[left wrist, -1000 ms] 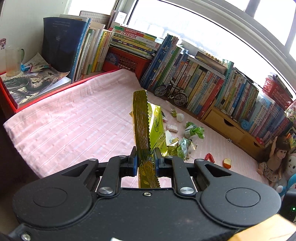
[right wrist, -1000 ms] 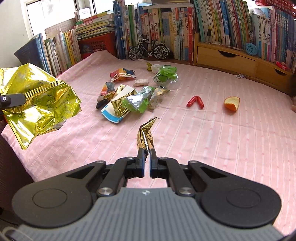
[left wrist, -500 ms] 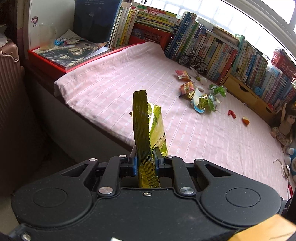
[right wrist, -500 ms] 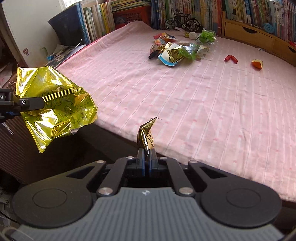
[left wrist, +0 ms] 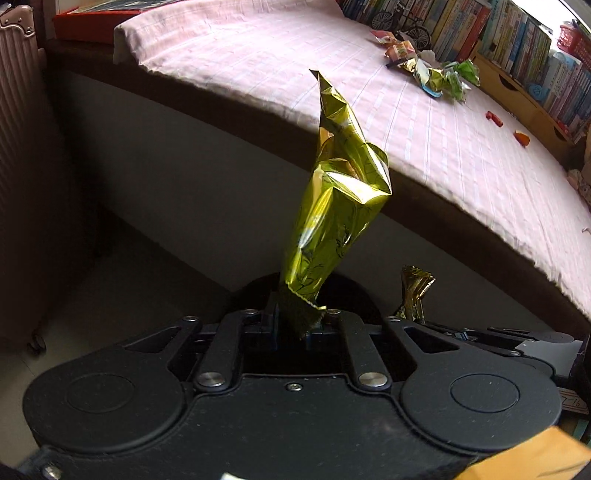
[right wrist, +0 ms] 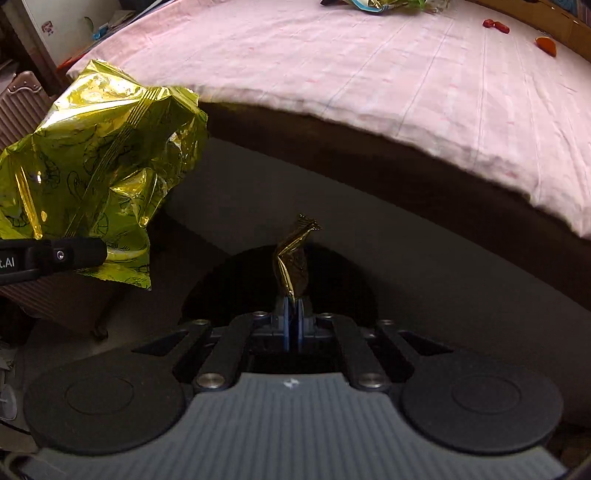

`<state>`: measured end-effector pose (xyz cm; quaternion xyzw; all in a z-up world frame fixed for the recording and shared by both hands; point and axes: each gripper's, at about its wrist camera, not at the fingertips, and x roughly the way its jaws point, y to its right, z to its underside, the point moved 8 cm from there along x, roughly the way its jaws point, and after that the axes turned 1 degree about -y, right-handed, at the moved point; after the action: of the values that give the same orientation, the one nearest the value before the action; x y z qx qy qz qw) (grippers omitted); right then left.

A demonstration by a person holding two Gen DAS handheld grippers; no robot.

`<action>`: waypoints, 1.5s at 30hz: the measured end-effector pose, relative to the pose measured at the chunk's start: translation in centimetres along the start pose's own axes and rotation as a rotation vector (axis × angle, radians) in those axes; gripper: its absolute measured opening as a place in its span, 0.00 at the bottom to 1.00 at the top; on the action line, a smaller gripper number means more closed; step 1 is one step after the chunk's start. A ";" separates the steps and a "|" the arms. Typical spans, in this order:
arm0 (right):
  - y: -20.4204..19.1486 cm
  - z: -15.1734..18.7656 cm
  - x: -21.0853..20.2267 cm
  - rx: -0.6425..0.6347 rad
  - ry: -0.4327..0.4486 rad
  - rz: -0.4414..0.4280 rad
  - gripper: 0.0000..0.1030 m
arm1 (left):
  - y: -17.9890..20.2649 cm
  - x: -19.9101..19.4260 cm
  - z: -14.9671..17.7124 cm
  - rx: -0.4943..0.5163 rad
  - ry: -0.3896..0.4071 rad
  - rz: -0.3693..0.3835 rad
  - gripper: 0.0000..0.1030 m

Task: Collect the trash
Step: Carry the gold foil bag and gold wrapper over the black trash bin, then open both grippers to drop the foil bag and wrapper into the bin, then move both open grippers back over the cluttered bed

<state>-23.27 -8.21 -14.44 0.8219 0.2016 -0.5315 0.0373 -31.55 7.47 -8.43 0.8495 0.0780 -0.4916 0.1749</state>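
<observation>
My left gripper holds a crumpled yellow-green foil bag by its crimped edge; its jaws are closing tighter on that edge. The same bag shows at the left of the right wrist view, beside a left finger. My right gripper is shut on a small twisted gold wrapper, also seen as the gold wrapper in the left view. Both grippers point down beside the bed, over a dark round bin opening. More wrappers lie in a pile far off on the bed.
The bed with its pink striped sheet fills the upper right; its dark edge runs close ahead. A ribbed pink suitcase stands at the left. A red piece and an orange piece lie on the sheet; books line the far side.
Both grippers have drawn back off the bed and sunk beside it, tilting further down. The dark round bin has come into view beneath them. Each still grips its wrapper.
</observation>
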 end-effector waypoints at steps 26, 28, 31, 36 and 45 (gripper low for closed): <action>-0.5 3.8 8.1 0.000 -0.136 0.014 0.20 | -1.0 12.4 7.5 0.098 -0.220 -0.105 0.37; -0.2 3.9 8.8 0.007 -0.133 0.013 0.38 | -1.1 12.1 7.4 0.100 -0.212 -0.116 0.53; 0.0 4.0 8.6 0.012 -0.133 0.009 0.40 | -0.5 12.1 7.2 0.118 -0.209 -0.119 0.53; 0.3 3.7 8.2 0.019 -0.122 -0.007 0.43 | 0.0 10.7 6.9 0.122 -0.196 -0.118 0.54; -0.5 0.2 1.9 -0.008 -0.006 -0.019 0.48 | 1.8 3.3 1.3 0.131 -0.060 -0.086 0.59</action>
<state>-22.94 -7.29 -16.16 0.8181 0.2115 -0.5335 0.0362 -30.35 5.14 -11.51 0.8398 0.0765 -0.5281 0.0999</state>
